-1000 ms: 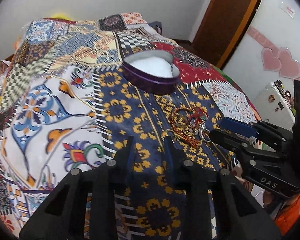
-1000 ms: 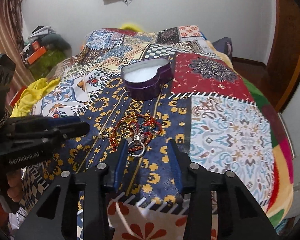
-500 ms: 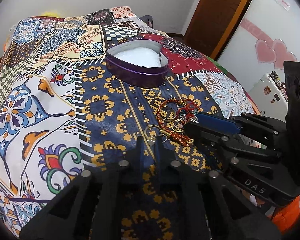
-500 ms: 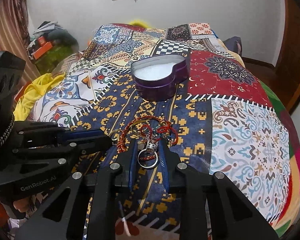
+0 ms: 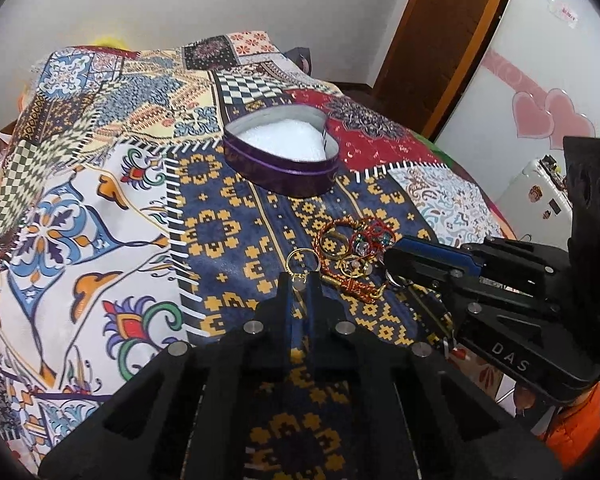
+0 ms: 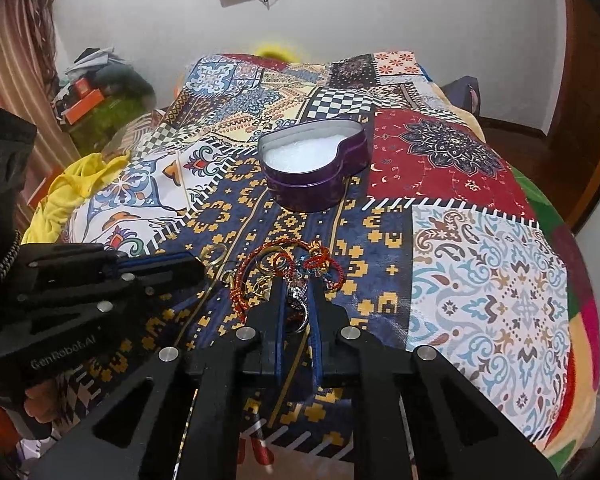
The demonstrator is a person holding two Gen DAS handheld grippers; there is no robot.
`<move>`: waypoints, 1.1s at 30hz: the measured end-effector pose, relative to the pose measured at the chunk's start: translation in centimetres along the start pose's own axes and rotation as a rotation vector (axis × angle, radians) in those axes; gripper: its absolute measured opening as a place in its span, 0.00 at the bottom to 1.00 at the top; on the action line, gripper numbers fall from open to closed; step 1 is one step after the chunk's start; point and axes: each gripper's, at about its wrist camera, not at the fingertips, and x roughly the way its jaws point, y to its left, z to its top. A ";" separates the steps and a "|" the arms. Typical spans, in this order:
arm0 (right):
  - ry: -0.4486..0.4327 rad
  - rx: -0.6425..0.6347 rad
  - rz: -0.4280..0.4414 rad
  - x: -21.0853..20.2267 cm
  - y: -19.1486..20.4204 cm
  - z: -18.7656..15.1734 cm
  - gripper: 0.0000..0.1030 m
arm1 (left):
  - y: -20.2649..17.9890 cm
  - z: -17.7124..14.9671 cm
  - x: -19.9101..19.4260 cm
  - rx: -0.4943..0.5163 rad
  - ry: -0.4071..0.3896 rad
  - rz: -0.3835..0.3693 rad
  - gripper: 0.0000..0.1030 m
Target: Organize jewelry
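Patchwork bedspread [image 5: 100,208] carrying my jewelry tangle [image 5: 352,248], heart tin [image 5: 284,160] lying beyond it; my left gripper [image 5: 299,280] pinches a gold ring [image 5: 303,261], my right gripper [image 6: 297,300] pinches a silver ring [image 6: 298,312], jaws on both nearly closed

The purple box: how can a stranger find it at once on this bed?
Look at the patchwork blanket on the bed. Beyond the jewelry pile stands the purple box. It alone is heart-shaped, open, with white padding inside.
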 end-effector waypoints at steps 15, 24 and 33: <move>-0.099 -0.010 -0.050 -3.2 0.5 1.9 0.08 | 0.5 1.4 -4.0 -0.012 -0.106 0.025 0.05; -0.115 -0.016 -0.075 -3.7 -0.5 3.1 0.08 | 0.8 3.6 -5.1 -0.017 -0.166 0.024 0.05; 0.015 0.035 -0.038 -0.6 -1.0 1.1 0.35 | 0.9 3.3 -4.1 -0.020 -0.142 0.018 0.05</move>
